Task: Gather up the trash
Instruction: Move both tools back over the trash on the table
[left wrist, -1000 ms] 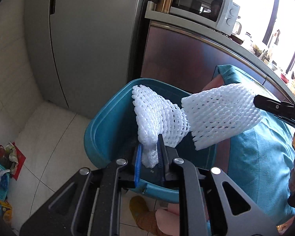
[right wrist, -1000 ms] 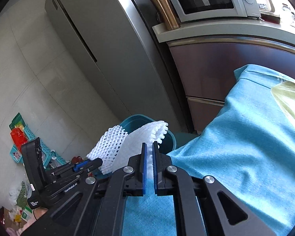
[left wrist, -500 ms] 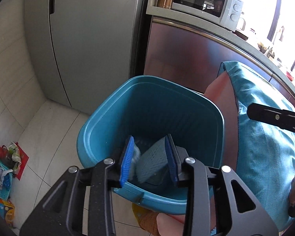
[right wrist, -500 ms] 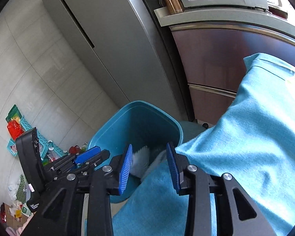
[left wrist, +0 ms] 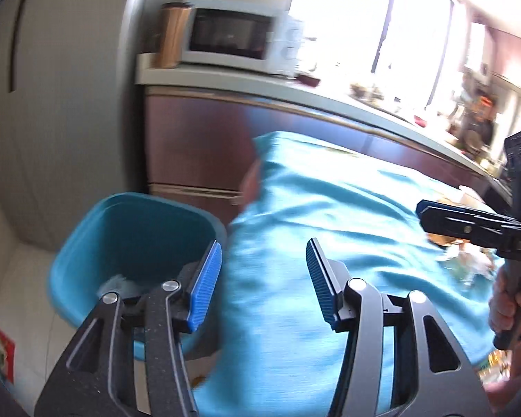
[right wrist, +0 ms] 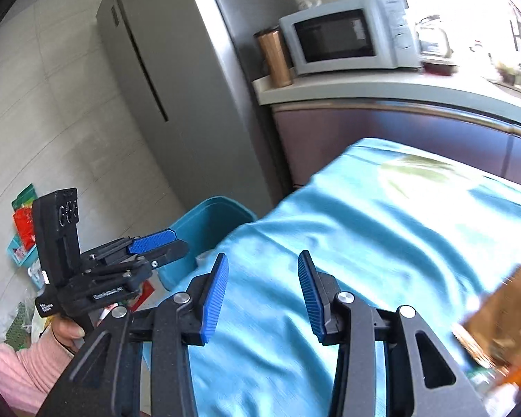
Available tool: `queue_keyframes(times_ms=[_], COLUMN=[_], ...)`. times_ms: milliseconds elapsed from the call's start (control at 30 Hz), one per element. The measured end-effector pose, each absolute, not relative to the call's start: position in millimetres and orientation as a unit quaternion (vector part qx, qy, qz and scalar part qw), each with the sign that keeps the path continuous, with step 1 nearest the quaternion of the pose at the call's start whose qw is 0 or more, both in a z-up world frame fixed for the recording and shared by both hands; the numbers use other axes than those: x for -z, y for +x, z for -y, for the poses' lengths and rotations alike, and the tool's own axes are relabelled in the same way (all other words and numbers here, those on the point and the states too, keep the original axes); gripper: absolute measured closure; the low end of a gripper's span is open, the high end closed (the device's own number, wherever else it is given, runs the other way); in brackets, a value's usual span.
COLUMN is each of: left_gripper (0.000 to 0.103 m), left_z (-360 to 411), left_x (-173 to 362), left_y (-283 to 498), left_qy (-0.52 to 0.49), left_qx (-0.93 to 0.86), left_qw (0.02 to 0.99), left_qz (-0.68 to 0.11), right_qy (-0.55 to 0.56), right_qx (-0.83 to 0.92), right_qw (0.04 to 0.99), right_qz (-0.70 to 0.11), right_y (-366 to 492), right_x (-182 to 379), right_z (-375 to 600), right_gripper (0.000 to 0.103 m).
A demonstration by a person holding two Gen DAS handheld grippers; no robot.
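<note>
The teal trash bin (left wrist: 135, 229) stands on the floor beside the table; white foam netting (left wrist: 116, 283) lies in its bottom. It also shows in the right wrist view (right wrist: 208, 222). My left gripper (left wrist: 264, 278) is open and empty, over the edge of the blue tablecloth (left wrist: 330, 215) right of the bin. My right gripper (right wrist: 262, 285) is open and empty above the tablecloth (right wrist: 364, 229). Blurred trash lies on the cloth: brown packaging (right wrist: 503, 312) at the right, and clear wrappers (left wrist: 469, 260) under the right gripper's fingers (left wrist: 462, 226).
A grey fridge (right wrist: 163, 69) stands behind the bin. A counter (left wrist: 295, 90) carries a microwave (left wrist: 232, 38) and a copper tumbler (right wrist: 274, 57). Bags and packets litter the floor at the left (right wrist: 24, 215). The left gripper's body shows in the right wrist view (right wrist: 97, 271).
Both grippers let go of the white foam nets, which dropped into the bin. Both have opened wide and swung right, away from the bin and over the tablecloth.
</note>
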State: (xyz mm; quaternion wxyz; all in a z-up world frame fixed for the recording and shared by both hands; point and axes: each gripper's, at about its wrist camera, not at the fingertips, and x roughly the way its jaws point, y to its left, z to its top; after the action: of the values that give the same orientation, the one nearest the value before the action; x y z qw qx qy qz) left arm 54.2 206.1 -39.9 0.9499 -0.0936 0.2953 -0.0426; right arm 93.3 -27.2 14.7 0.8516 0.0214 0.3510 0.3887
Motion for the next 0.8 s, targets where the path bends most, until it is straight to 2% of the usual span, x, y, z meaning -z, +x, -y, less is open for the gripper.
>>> queue_keyframes(times_ms=[333,533,800], left_gripper=[0.05,0.05,0.044], left_z=[-74.8,-18.3,31.0], left_x=[29.6,36.2,45.0], left_y=[59.7,70.6,79.1], left_qy=[-0.046,-0.027,0.007], left_qx=[0.197,0.249,0.287], left_qw=[0.932,0.914,0.895], left_qz=[-0.301,-0.32,-0.342], right_qy=[0.082,0.102,0.127], right_qx=[-0.238,-0.175,-0.133], right_qw=[0.906,0.922,0.934], right_qz=[-0.34,-0.33,-0.307], right_y=[68.1,63.3,74.5], right_x=[-2.0,6.9,4.5], right_z=[178.3,233.2,276.9], right_gripper=[0.063,0.063,0.063])
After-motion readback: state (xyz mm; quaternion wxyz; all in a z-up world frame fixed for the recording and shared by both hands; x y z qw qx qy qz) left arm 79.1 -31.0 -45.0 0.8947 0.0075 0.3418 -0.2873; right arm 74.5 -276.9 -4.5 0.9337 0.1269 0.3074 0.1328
